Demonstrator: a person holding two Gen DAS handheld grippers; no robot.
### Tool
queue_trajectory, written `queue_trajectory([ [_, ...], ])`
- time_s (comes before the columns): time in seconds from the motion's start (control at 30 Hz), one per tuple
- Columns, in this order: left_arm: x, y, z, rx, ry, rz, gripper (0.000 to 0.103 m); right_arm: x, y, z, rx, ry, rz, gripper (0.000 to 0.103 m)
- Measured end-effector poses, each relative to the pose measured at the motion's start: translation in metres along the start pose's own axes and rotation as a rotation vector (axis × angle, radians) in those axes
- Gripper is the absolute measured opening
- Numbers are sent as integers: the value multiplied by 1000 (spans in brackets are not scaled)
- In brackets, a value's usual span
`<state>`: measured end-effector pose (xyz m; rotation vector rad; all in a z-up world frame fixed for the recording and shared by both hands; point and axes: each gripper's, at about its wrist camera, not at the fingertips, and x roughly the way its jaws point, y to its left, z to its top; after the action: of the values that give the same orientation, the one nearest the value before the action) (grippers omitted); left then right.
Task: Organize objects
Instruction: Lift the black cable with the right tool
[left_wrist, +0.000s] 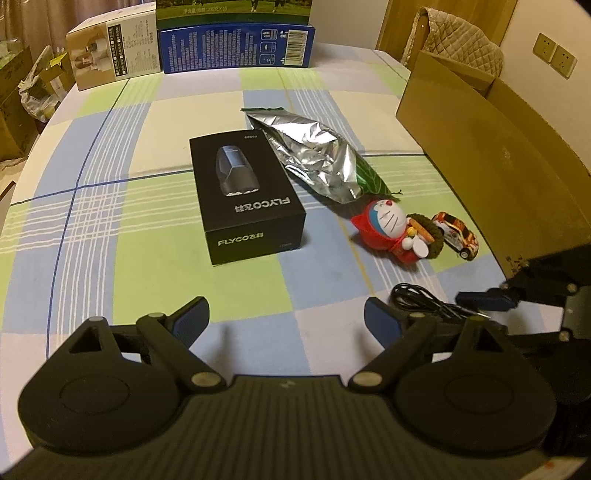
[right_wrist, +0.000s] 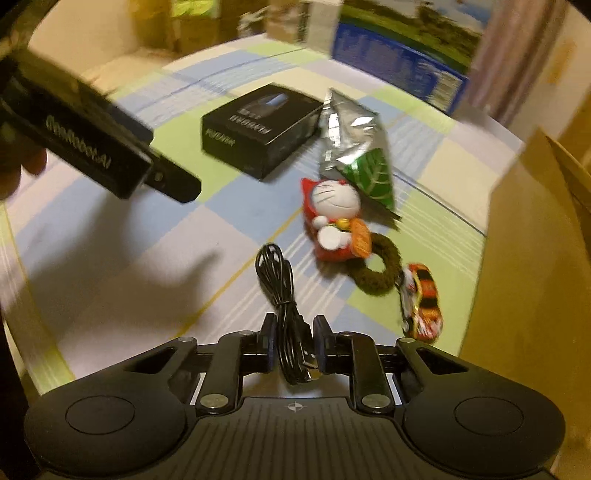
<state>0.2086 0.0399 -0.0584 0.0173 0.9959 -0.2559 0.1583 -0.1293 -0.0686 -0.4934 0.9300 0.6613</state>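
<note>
The bundled black cable (right_wrist: 282, 295) is pinched by the right gripper (right_wrist: 293, 345); the left gripper (left_wrist: 284, 325) is spread and empty. The cable should be lifted clear before being carried into the brown cardboard box (right_wrist: 532, 258).

A bed covered by a checked sheet (left_wrist: 110, 206) carries everything. On it lie a black box (left_wrist: 245, 197) touching a foil bag (left_wrist: 314, 157), a red plush (left_wrist: 397, 232) by the bag's lower end, a toy car (left_wrist: 455, 234) just beside the plush, and a coiled black cable (right_wrist: 277, 280). A cardboard box (left_wrist: 498, 170) stands at the right edge, and more boxes (left_wrist: 236, 50) line the far end.
</note>
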Motion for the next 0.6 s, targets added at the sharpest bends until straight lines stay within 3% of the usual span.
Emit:
queue_trajectory([
  [0.43,-3,-3,2,-4,-4,-7,88,-26,-31,2,234,-84,-123,15],
  [0.6,-3,-3,3,-3,-5,-11,88,-12,-36,2,245,-16,-92,16],
])
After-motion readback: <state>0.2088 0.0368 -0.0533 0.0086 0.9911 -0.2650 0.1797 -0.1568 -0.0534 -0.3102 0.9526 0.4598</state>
